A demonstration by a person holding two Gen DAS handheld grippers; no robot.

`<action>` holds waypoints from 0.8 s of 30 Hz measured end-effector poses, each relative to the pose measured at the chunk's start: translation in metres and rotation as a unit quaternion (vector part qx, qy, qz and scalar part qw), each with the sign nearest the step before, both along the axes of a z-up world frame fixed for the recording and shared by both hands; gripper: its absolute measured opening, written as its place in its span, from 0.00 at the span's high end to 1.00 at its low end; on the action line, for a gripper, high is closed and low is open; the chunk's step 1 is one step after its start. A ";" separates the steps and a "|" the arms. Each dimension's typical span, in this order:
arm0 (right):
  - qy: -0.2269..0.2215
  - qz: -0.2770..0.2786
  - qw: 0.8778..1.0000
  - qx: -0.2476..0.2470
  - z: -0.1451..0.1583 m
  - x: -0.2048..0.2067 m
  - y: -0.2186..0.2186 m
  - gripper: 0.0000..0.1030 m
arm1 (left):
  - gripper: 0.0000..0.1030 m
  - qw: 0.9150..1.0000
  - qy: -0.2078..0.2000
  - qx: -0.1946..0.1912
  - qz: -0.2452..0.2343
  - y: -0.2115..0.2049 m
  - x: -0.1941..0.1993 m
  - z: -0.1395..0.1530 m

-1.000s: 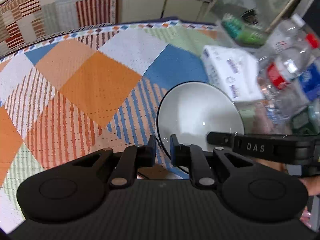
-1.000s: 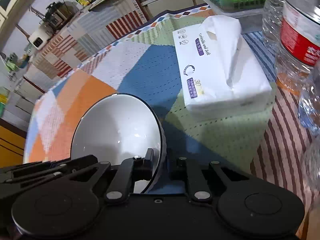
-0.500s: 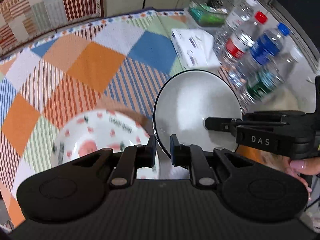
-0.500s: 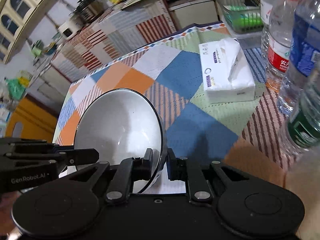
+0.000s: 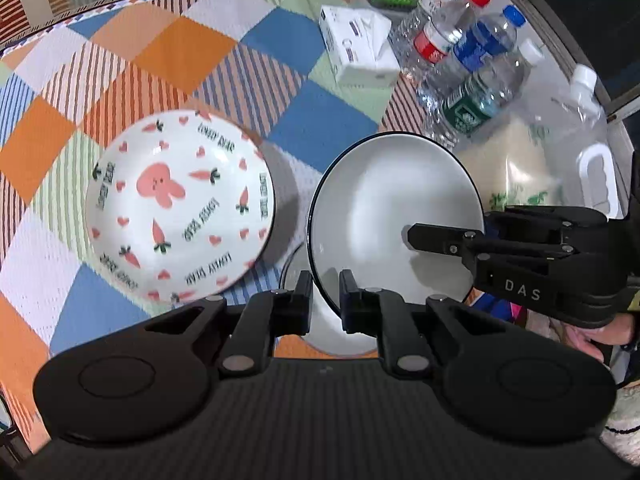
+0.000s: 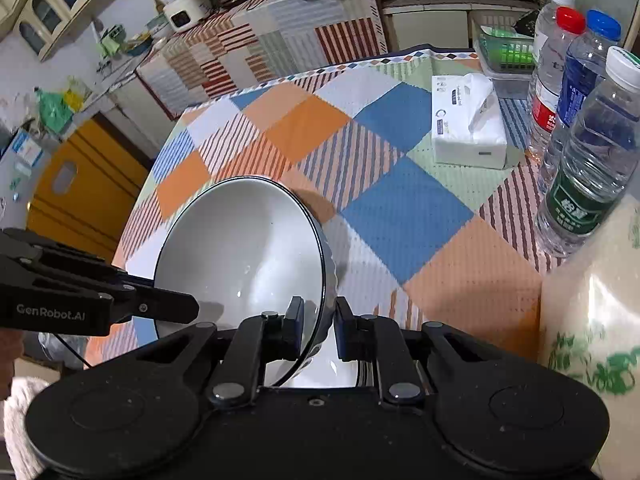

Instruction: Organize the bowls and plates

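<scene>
Two grippers are sharing one white bowl (image 5: 394, 204): your left gripper (image 5: 325, 300) is clamping its jaws on the rim at 6 o'clock, your right gripper (image 6: 318, 330) is gripping the opposite rim. You are holding the bowl tilted above the table (image 6: 400, 216), with the carrot-patterned plate (image 5: 180, 204) lying at its 9 o'clock.

Second bowl (image 5: 320, 332) behind tool (image 5: 325, 298)
</scene>
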State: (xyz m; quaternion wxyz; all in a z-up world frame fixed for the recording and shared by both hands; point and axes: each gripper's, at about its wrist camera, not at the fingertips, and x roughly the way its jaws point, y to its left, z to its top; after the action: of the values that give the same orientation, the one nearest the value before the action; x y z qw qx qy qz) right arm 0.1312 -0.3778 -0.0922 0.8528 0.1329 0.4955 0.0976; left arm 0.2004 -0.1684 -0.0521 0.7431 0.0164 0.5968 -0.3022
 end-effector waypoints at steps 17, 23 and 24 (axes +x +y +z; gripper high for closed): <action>0.007 0.017 0.997 -0.075 -0.023 -0.028 0.028 0.81 | 0.88 0.999 0.053 -0.001 -0.002 0.007 -0.023 -0.052; -0.012 0.051 0.987 -0.153 -0.035 -0.033 0.047 0.81 | 0.88 0.998 0.066 0.010 0.008 0.006 -0.023 -0.065; -0.015 0.056 0.985 -0.160 -0.037 -0.034 0.049 0.81 | 0.88 0.998 0.068 0.012 0.010 0.006 -0.023 -0.067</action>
State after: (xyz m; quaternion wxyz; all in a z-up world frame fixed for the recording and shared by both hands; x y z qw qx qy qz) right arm 0.0975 -0.3292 -0.1289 0.8638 -0.0344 0.4983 0.0663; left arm 0.1777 -0.1622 -0.1189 0.7037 -0.0011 0.6495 -0.2880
